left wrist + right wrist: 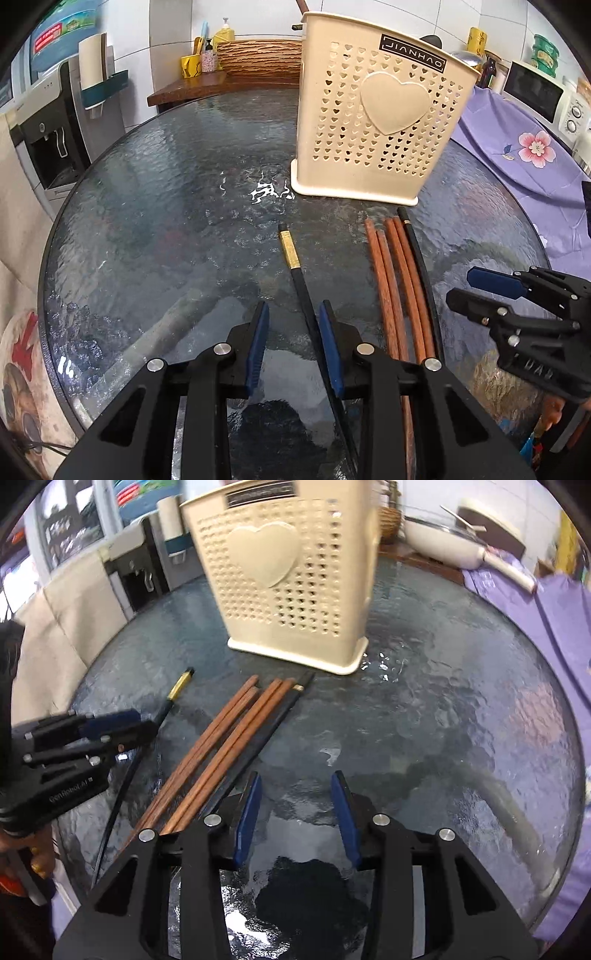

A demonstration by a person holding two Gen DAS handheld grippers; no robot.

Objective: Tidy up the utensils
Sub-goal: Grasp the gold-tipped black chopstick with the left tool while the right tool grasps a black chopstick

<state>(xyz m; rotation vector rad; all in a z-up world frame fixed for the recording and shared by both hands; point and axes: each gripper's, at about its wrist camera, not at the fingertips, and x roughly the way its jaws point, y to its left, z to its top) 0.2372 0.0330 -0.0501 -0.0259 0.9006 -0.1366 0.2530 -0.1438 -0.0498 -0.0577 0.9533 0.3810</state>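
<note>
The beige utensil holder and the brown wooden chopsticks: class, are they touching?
Apart. In the left wrist view, bare glass table shows between the utensil holder base and the tips of the brown chopsticks.

1. We saw a table (155,206) of dark, rippled glass that was glossy and threw back bright glare.
2. The utensil holder (373,122) was cream plastic, matt, pierced with small heart holes.
3. Four brown chopsticks (221,738) looked like wood with a smooth, faintly shiny finish.
4. The black chopstick (295,266) looked lacquered and carried a shiny gold metallic band.
5. The left gripper (293,350) was matt black plastic with blue pads and bright metal pins.
6. A purple cloth (517,147) looked soft and matt.
</note>
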